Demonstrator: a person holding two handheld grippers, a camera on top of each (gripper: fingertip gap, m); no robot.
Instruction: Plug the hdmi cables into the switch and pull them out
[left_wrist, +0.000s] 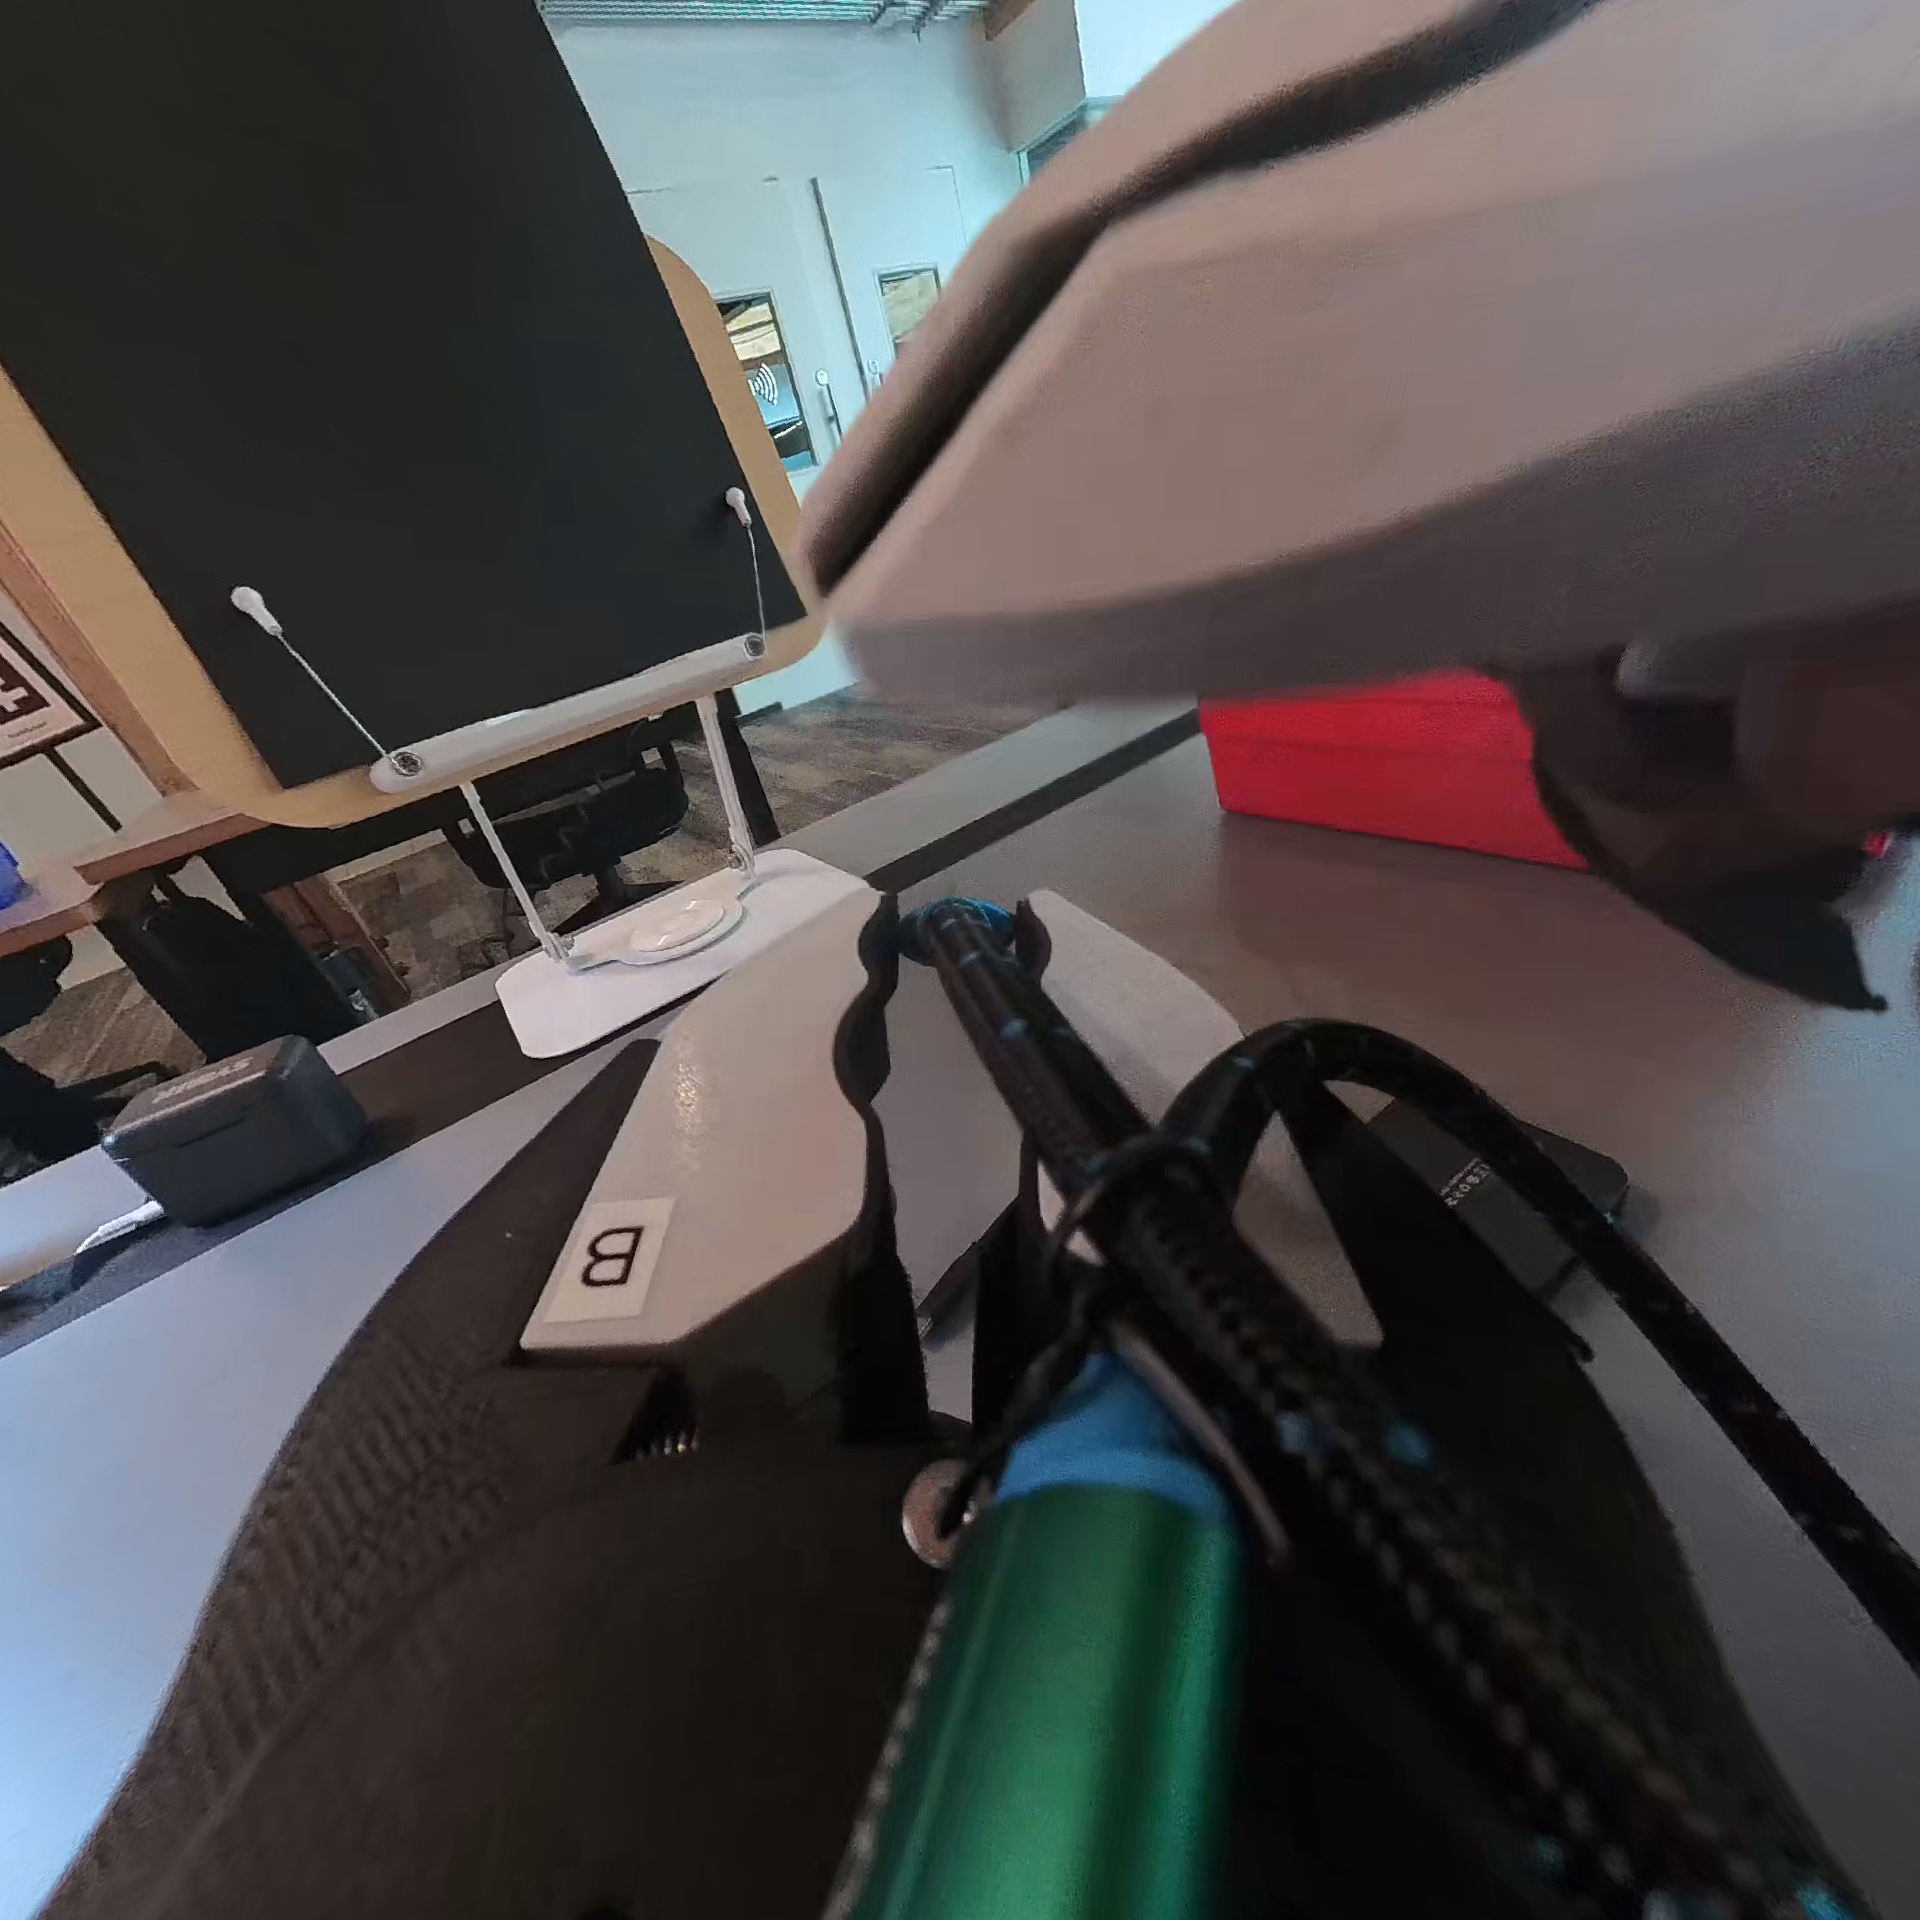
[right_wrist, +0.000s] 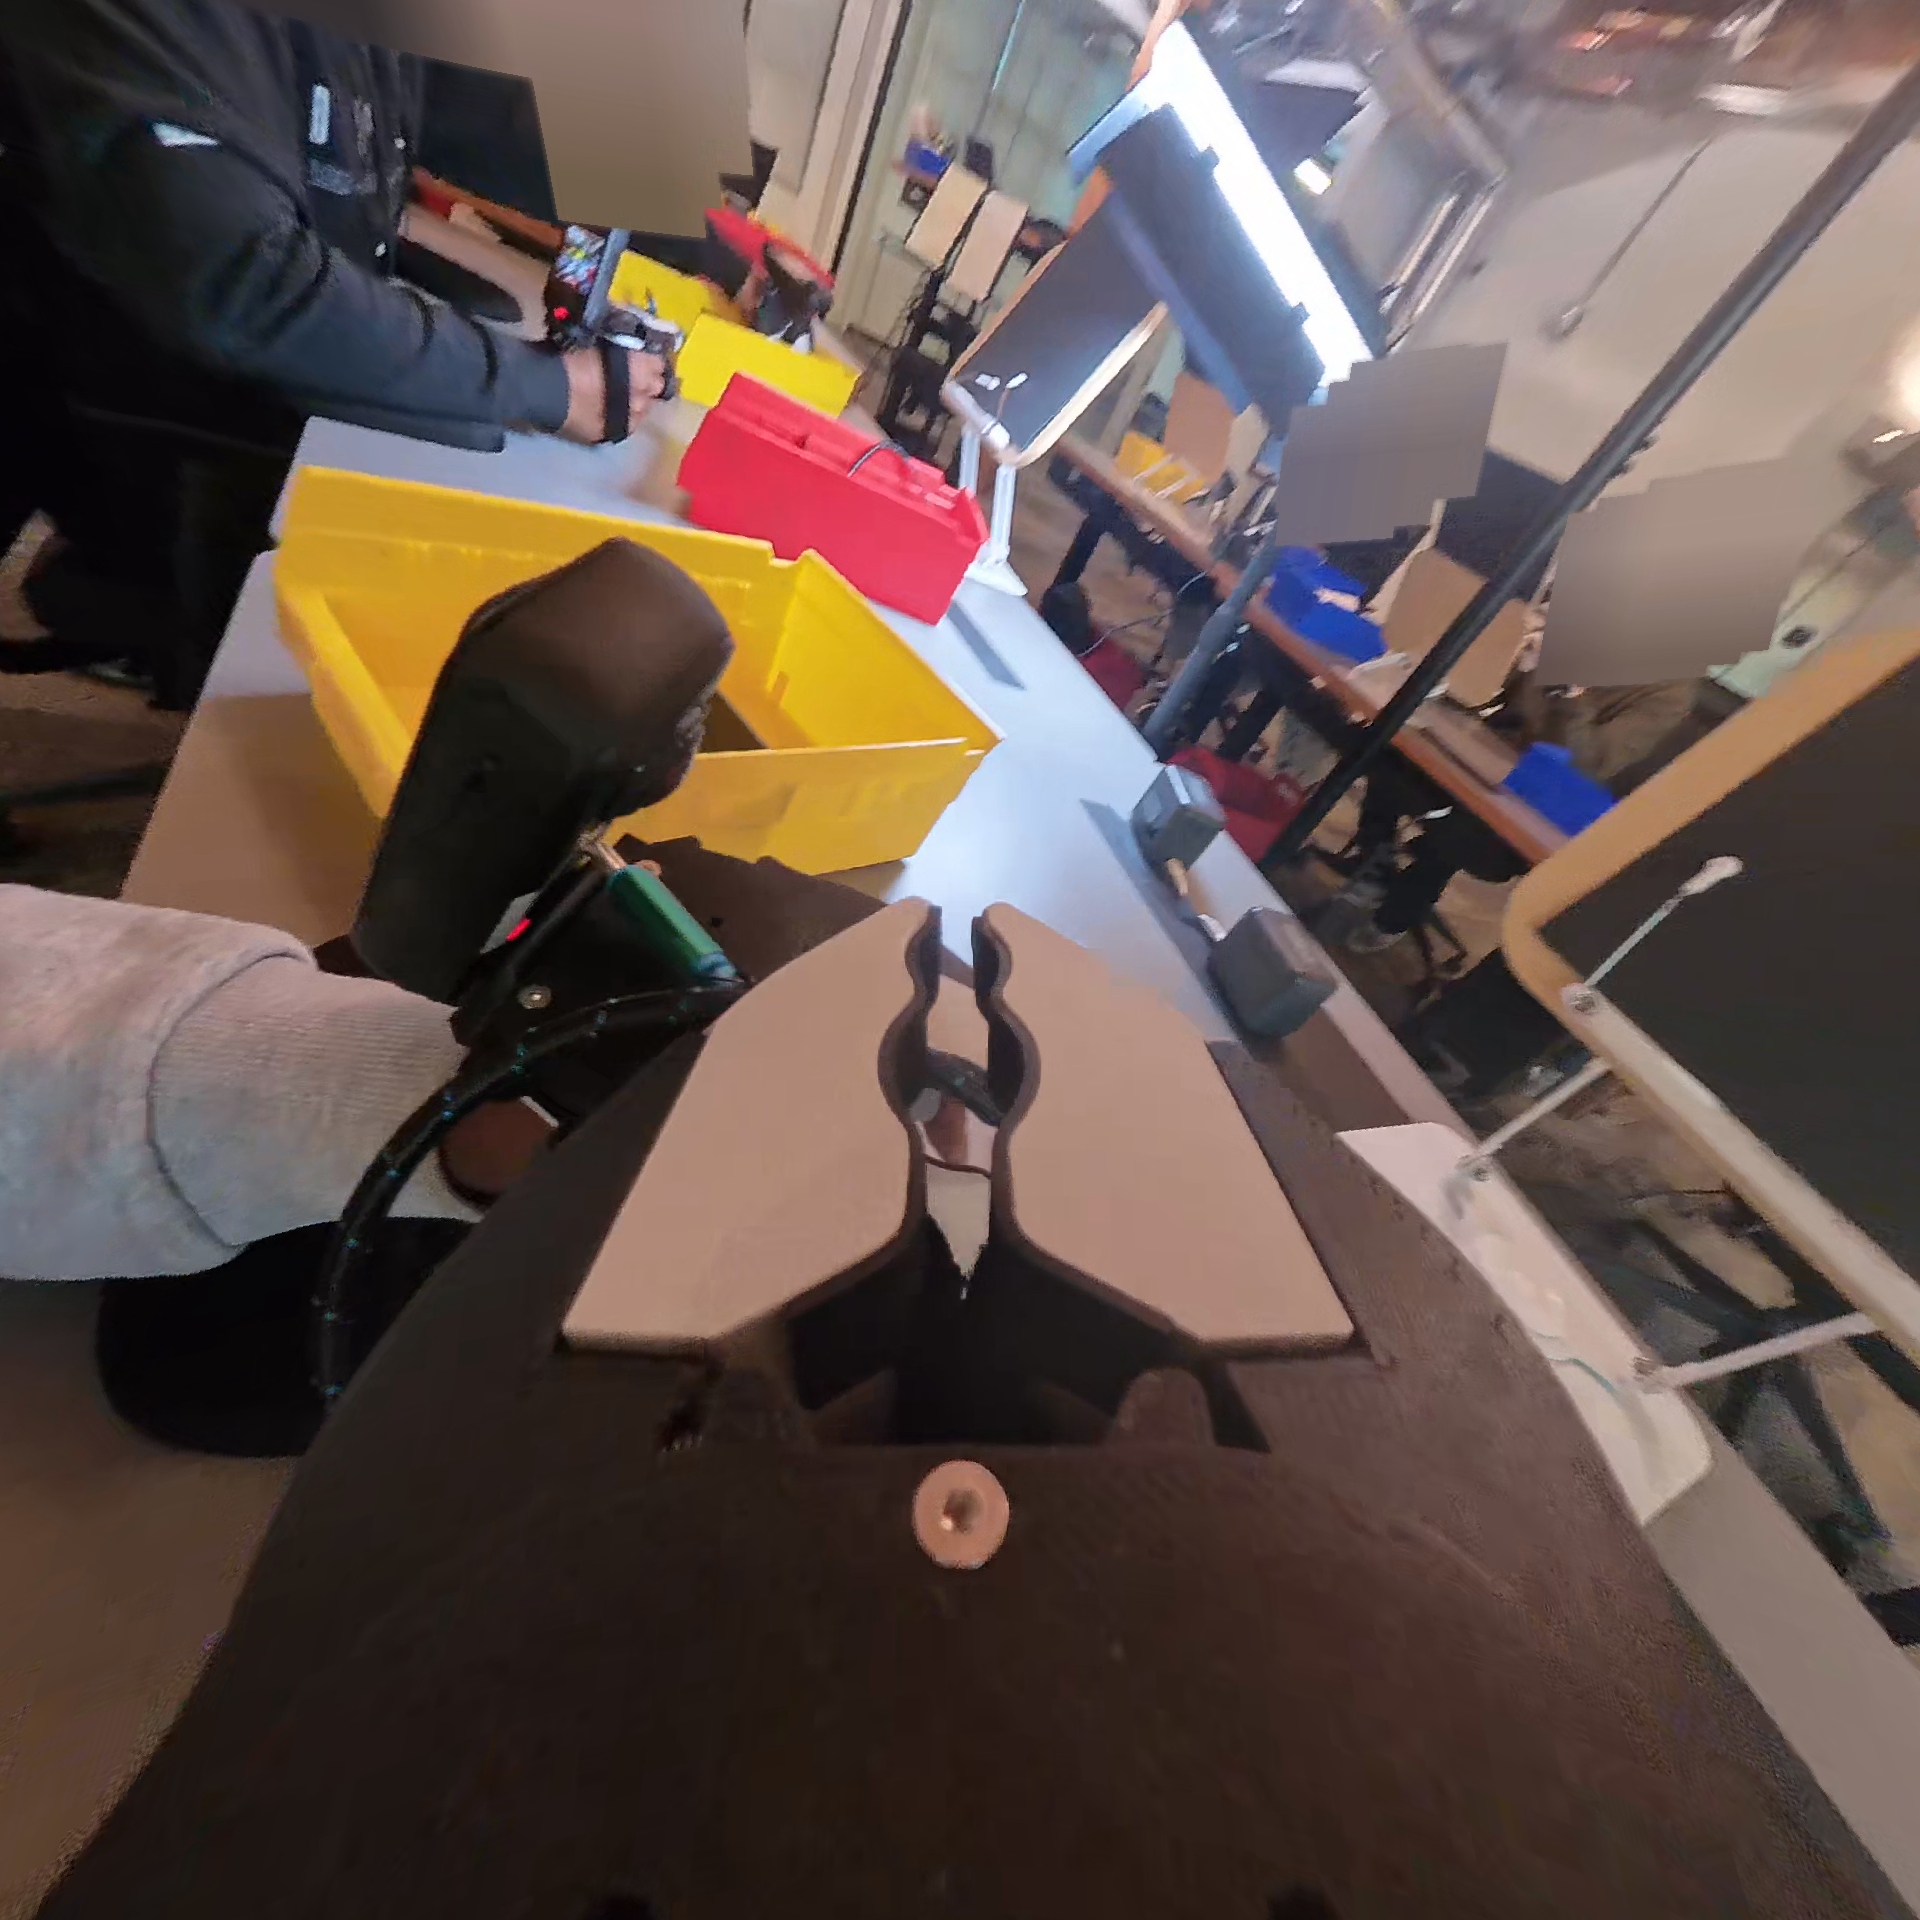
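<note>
1. Left gripper (left_wrist: 956, 916): grey plastic fingers are seen closed on a black braided hdmi cable w/ blue flecks (left_wrist: 1039, 1081). The cable is run lengthwise btwn them, its blue-wrapped end just at the tips.
2. A green metal cylinder w/ blue tape (left_wrist: 1081, 1621) is seen on the gripper body, nearest the lens.
3. A flat black switch box (left_wrist: 1496, 1195) is laid on the grey table (left_wrist: 1455, 987), just right of the left gripper. No plug is seen in it from here.
4. Right gripper (right_wrist: 957, 920): jaws are drawn almost together, only a thin slit left. Nothing is seen pinched at the tips. It is held over the left gripper, blurred in the left wrist view.
5. A small dark grey box (left_wrist: 239, 1122) is set to the left on the table.
6. A white stand (left_wrist: 665, 956) w/ a black board (left_wrist: 364, 364) is placed beyond the tips.
7. A yellow plastic bin (right_wrist: 623, 644) and a red plastic bin (right_wrist: 831, 499) are seen farther along.
8. A person in a dark jacket (right_wrist: 260, 260) is seen at the far end.
</note>
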